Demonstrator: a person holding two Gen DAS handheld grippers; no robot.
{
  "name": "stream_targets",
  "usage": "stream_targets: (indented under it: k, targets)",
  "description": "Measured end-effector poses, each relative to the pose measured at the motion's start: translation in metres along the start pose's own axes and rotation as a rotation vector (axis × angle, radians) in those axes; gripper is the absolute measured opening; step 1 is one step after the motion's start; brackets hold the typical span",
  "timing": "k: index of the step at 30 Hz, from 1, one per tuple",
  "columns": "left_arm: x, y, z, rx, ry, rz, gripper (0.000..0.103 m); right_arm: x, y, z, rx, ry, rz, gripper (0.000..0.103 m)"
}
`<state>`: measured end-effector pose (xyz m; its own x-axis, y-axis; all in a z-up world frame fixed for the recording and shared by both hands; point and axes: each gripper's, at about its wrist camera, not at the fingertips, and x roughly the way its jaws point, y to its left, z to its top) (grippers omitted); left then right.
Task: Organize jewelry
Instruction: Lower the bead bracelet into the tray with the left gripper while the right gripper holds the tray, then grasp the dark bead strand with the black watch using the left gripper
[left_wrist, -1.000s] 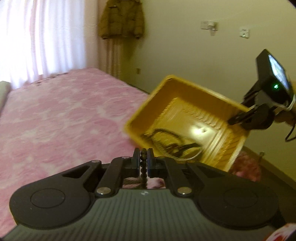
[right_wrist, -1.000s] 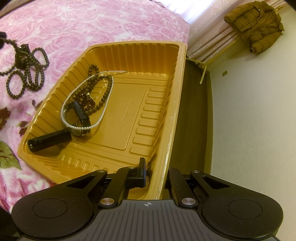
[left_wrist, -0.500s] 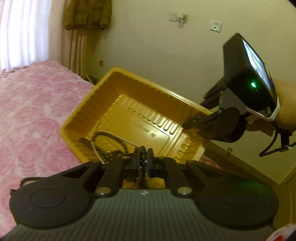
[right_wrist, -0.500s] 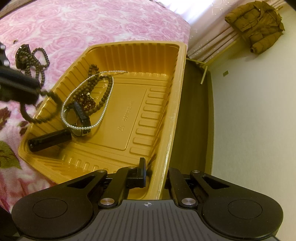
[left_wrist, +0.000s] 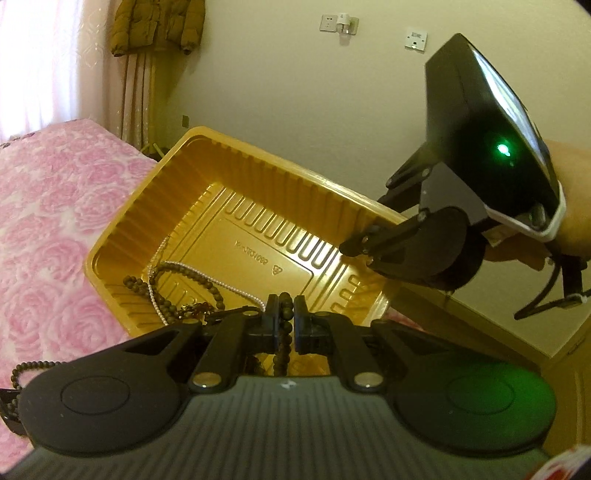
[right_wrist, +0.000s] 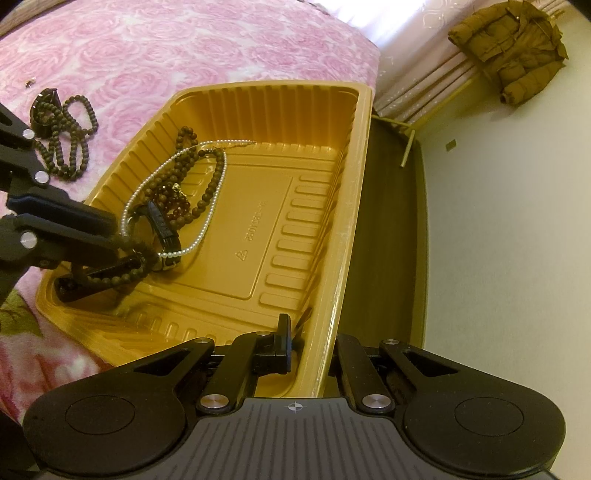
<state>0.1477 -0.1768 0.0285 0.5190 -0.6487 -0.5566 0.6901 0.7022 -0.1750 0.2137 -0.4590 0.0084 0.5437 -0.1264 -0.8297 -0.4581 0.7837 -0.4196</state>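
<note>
A gold plastic tray (left_wrist: 266, 218) (right_wrist: 317, 229) is held tilted over the edge of the pink bed. My right gripper (right_wrist: 310, 350) is shut on the tray's near rim; it shows in the left wrist view (left_wrist: 354, 245). My left gripper (left_wrist: 285, 317) is shut on a dark bead bracelet (left_wrist: 283, 339) and holds it inside the tray's low corner; it shows in the right wrist view (right_wrist: 136, 266). In the tray lie a pearl necklace (right_wrist: 207, 229), a brown bead string (right_wrist: 184, 173) and a black strap (right_wrist: 164, 229).
More dark bead strings and a black item (right_wrist: 61, 127) lie on the pink rose bedspread (right_wrist: 147, 55) beside the tray. A dark floor strip (right_wrist: 388, 229) and cream wall lie past the bed edge. A brown jacket (right_wrist: 509, 48) hangs by the curtain.
My left gripper has carried the bead bracelet from the bed over into the tray's low corner. The right gripper has kept its hold on the rim, unmoved.
</note>
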Motion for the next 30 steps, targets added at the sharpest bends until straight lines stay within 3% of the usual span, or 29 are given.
stream_targets:
  k: [6,13,24,30]
  targets:
    - [-0.005,0.012,-0.003,-0.030,-0.006,0.027,0.011,0.001,-0.001,-0.001,0.001,0.000,0.001,0.005]
    - [-0.035,0.045,-0.021,-0.076,-0.018,0.144,0.018,0.001,-0.002,-0.002,0.001,-0.001,0.002,0.005]
    - [-0.108,0.122,-0.082,-0.158,-0.014,0.497,0.023,0.001,-0.003,-0.003,0.000,-0.001,0.001,0.005]
    - [-0.133,0.154,-0.113,-0.226,0.021,0.612,0.025,0.002,-0.004,-0.004,0.002,0.000,0.003,0.005]
